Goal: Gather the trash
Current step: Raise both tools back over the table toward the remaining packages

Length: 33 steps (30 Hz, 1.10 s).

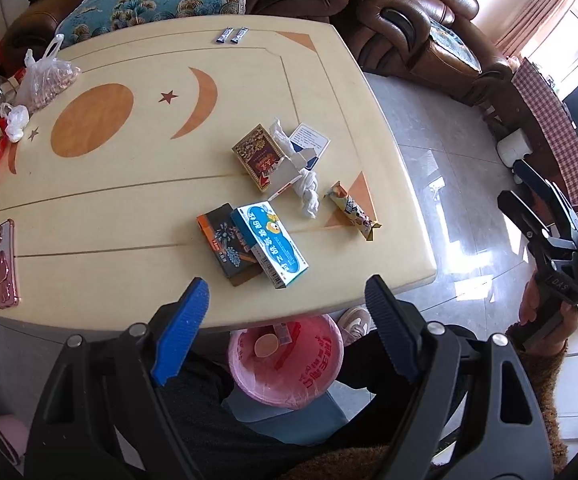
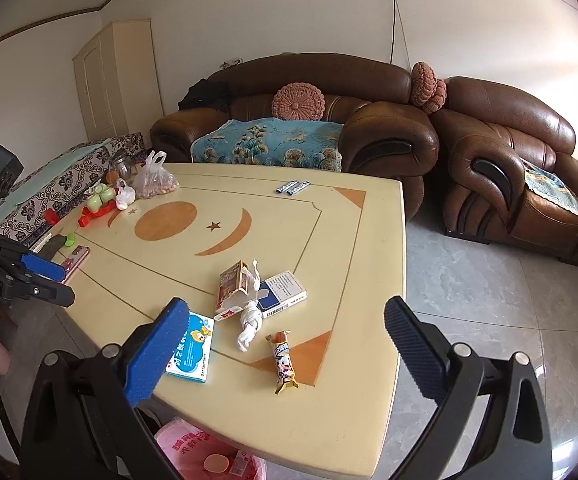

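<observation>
Both your grippers hang above the table (image 1: 89,208), jaws spread and empty: left gripper (image 1: 285,332) over the near edge, right gripper (image 2: 289,352) off the corner. Nothing sits between either pair of pads. The bin (image 1: 289,364) waits just under that edge, pink liner open, a couple of scraps already in it, so a drop is short. The trash still clusters near you: blue box (image 1: 269,240), dark box (image 1: 225,244), tissue (image 1: 307,196), snack wrapper (image 1: 353,210). My guess is the blue box goes next, being closest.
</observation>
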Each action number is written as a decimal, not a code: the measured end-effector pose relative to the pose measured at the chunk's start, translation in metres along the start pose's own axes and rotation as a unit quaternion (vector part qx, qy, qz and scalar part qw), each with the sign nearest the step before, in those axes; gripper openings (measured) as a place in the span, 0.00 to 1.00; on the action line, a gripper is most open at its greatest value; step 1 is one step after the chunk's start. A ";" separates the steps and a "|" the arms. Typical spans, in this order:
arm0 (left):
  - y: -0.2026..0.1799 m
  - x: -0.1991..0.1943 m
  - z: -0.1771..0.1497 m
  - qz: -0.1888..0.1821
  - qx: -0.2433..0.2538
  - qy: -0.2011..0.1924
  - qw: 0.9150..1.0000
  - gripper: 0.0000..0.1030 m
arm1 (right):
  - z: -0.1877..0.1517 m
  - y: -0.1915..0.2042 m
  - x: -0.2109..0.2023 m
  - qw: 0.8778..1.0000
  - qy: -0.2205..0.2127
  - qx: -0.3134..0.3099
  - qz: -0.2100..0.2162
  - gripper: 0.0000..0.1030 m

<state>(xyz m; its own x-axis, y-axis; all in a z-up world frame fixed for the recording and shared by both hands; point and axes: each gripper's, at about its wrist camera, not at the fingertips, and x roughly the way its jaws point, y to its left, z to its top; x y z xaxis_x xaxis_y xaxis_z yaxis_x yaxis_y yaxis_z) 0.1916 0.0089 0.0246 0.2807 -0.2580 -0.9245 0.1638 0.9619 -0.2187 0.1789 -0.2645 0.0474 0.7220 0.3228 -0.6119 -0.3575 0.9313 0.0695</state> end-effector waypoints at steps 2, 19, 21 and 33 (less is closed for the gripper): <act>-0.002 0.011 0.004 0.000 -0.005 0.010 1.000 0.76 | 0.000 -0.001 0.010 1.000 0.006 -0.006 0.005 0.93; 0.013 0.103 -0.003 -0.053 -0.081 0.077 0.992 0.76 | -0.019 -0.012 0.076 0.997 0.072 -0.018 0.035 0.93; 0.014 0.111 -0.003 -0.061 -0.088 0.084 0.991 0.76 | -0.022 -0.014 0.082 0.996 0.079 -0.020 0.038 0.93; 0.015 0.151 -0.001 -0.059 -0.104 0.107 0.987 0.76 | -0.046 -0.014 0.132 0.990 0.130 -0.019 0.056 0.93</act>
<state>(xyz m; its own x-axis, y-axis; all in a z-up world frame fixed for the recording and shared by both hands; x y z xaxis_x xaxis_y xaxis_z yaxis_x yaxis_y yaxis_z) 0.2358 -0.0160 -0.1189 0.0618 -0.3651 -0.9289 -0.0203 0.9301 -0.3668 0.2519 -0.2425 -0.0702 0.5011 0.3650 -0.7847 -0.4519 0.8836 0.1224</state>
